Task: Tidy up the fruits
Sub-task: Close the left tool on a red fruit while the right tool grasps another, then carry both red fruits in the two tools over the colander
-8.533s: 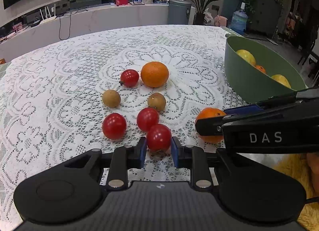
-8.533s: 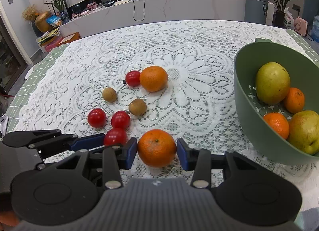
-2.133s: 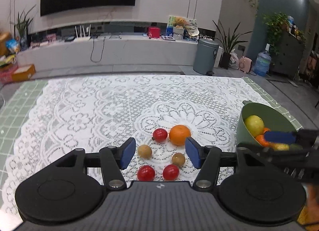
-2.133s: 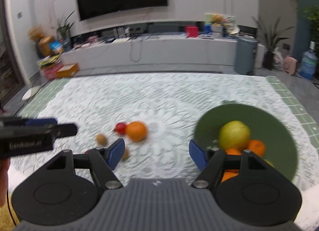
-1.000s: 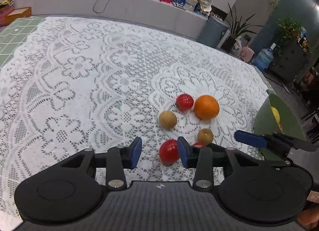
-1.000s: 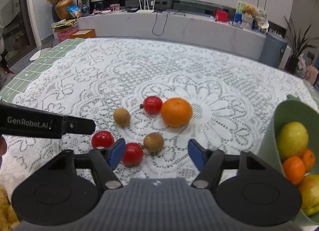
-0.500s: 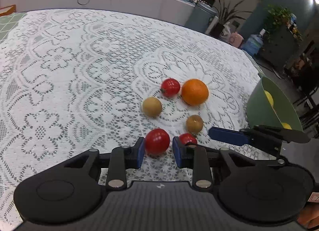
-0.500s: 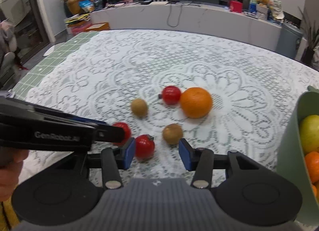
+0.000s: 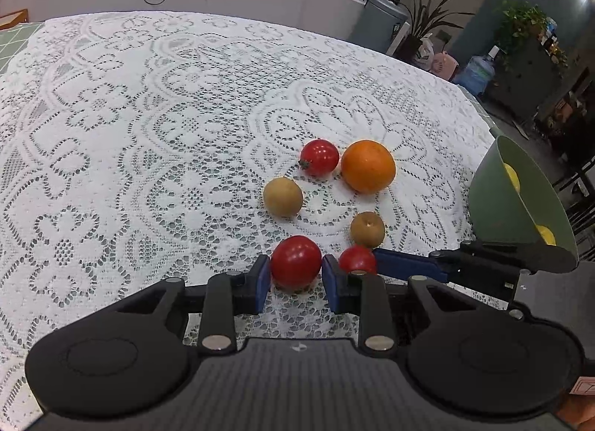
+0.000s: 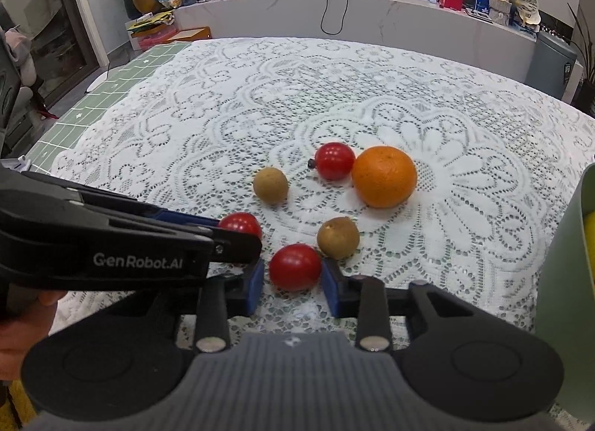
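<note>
Two-handed pick under way on the lace-covered worktop (image 9: 148, 133). Left gripper (image 9: 295, 278) with jaws clamped on the left tomato (image 9: 295, 261), blue pads flat against both flanks, fruit seemingly resting on the cloth. Right gripper (image 10: 293, 282) with jaws just closed in onto the right tomato (image 10: 295, 266), pads tight to either side, fruit apparently not yet lifted. Both tools angled steeply down and side by side, the left one crossing the lower left of the right wrist view (image 10: 230, 245), probably so that two small fruits can go in one trip.

Waiting on the cloth: a third tomato (image 9: 319, 157) touching or nearly touching the orange (image 9: 368, 166), a pale round fruit (image 9: 282, 196) apart from them to the left, and a small brown fruit (image 9: 367, 229) just beyond the right tomato, close enough to be nudged on the lift. Green bowl (image 9: 498, 200) at the right edge of the worktop, yellow fruit showing inside, presumably the collecting place.

Grip set low across the widest part of each tomato, likely to stop smooth skins slipping; light pressure advisable, soft flesh bruising easily.
</note>
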`<state>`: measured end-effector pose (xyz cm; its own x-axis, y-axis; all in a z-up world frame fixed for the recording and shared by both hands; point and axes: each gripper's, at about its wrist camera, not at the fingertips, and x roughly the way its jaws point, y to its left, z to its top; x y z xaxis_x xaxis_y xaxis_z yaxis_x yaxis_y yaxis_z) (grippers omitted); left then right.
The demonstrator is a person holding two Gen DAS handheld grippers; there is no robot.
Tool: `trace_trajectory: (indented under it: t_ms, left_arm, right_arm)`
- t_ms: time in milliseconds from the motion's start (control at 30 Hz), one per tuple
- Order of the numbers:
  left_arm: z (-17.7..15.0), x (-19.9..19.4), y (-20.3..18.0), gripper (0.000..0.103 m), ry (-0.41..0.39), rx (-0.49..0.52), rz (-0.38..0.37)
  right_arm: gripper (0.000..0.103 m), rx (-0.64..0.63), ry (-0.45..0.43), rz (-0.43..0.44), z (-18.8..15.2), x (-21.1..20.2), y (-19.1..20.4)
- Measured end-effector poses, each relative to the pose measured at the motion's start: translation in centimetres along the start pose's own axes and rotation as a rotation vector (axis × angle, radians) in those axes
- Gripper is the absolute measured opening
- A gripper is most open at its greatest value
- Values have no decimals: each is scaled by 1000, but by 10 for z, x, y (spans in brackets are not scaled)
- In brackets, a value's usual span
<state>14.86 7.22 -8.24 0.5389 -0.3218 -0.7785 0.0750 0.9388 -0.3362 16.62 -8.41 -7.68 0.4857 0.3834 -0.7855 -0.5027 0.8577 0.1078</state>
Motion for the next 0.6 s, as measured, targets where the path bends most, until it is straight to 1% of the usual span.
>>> trace_trajectory:
  t_ms: [333, 433, 500, 600]
  left_arm:
    - [0, -2, -1, 32, -2, 1, 7]
    - [-2, -7, -3, 32, -14, 2, 12]
    - [-4, -12, -4, 32, -27, 7, 25]
    - [-7, -21, -6, 32, -60, 20, 69]
  right_arm:
    - [27, -26, -7, -14, 0, 0, 5]
    - [27, -43, -19, -20, -1, -4, 8]
    - [27, -57, -28, -27, -2, -7, 11]
    - [27, -70, -26, -45, -4, -11, 13]
